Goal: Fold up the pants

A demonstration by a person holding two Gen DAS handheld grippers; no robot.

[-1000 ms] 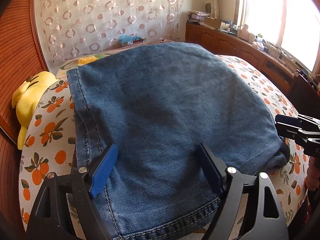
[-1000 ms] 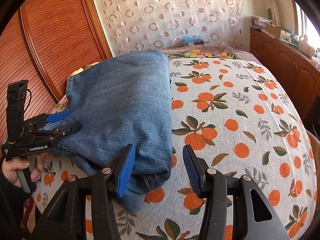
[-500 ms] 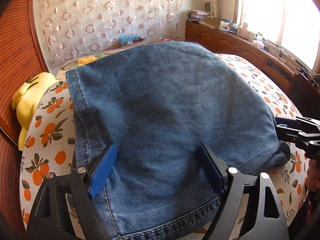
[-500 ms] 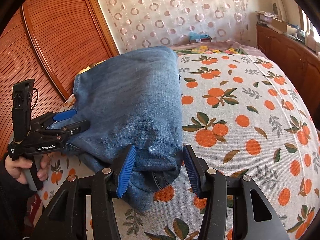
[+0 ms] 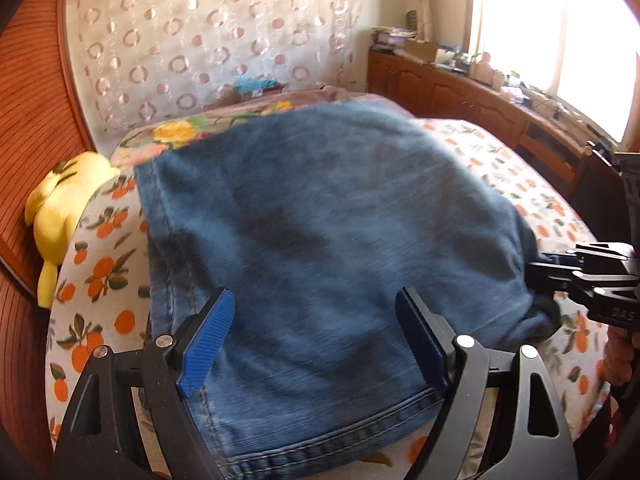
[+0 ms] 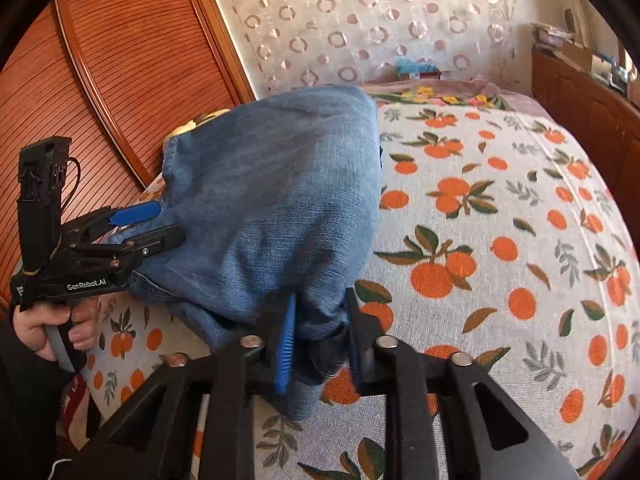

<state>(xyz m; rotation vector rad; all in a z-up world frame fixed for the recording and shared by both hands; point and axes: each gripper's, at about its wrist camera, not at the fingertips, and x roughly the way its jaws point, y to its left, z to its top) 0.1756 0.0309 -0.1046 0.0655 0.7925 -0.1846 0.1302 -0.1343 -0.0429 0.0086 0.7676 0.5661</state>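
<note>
Folded blue denim pants (image 5: 328,220) lie on a bed with an orange-print sheet (image 5: 96,280). My left gripper (image 5: 316,344) hovers open over their near hem, its blue pads wide apart above the cloth. From the right wrist view, the left gripper (image 6: 170,224) sits at the left edge of the pants (image 6: 280,192), held by a hand. My right gripper (image 6: 320,340) is closing its jaws, and the pads pinch the bunched near right corner of the pants. In the left wrist view the right gripper (image 5: 538,280) meets that corner at the far right.
A yellow plush toy (image 5: 60,208) lies at the bed's left edge beside a ribbed wooden wardrobe (image 6: 100,80). Low wooden cabinets (image 5: 460,88) with clutter run under the window on the right. A patterned curtain (image 6: 360,20) hangs behind the bed. The orange-print sheet (image 6: 500,220) stretches right of the pants.
My right gripper's jaws have come together on the near right corner of the pants, bunching the denim between the pads. The left gripper has stayed open in place.
</note>
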